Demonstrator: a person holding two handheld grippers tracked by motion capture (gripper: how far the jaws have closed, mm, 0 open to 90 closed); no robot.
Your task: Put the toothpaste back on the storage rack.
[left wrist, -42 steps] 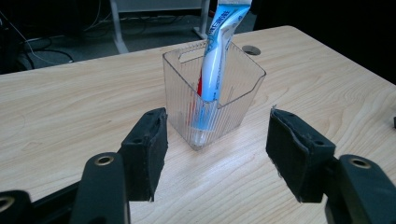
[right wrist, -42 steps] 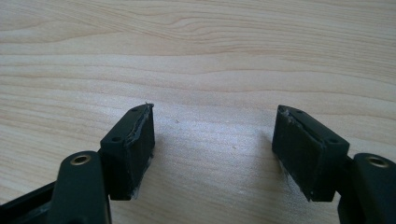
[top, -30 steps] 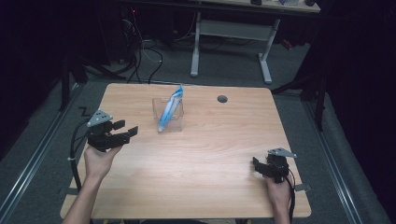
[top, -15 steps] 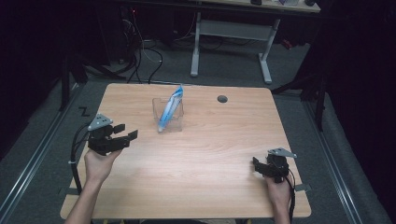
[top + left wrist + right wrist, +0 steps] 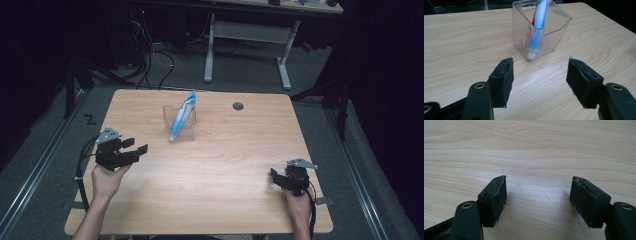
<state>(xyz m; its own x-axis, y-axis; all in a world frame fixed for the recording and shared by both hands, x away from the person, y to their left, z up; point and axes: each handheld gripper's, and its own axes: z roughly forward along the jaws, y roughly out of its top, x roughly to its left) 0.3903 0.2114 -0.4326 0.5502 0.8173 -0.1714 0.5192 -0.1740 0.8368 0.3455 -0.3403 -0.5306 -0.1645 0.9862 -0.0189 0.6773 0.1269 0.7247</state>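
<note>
The light wooden table [image 5: 210,170] carries a clear ribbed plastic holder [image 5: 181,123] near its far edge, a blue-and-white toothpaste tube [image 5: 180,116] already standing inside, seemingly nothing left. The left gripper [image 5: 136,150] near the left edge and right gripper [image 5: 274,176] near the near-right corner gape empty.

Wood-grain table [image 5: 461,45], clear ribbed plastic holder [image 5: 524,32], glossy tube [image 5: 537,22]
</note>
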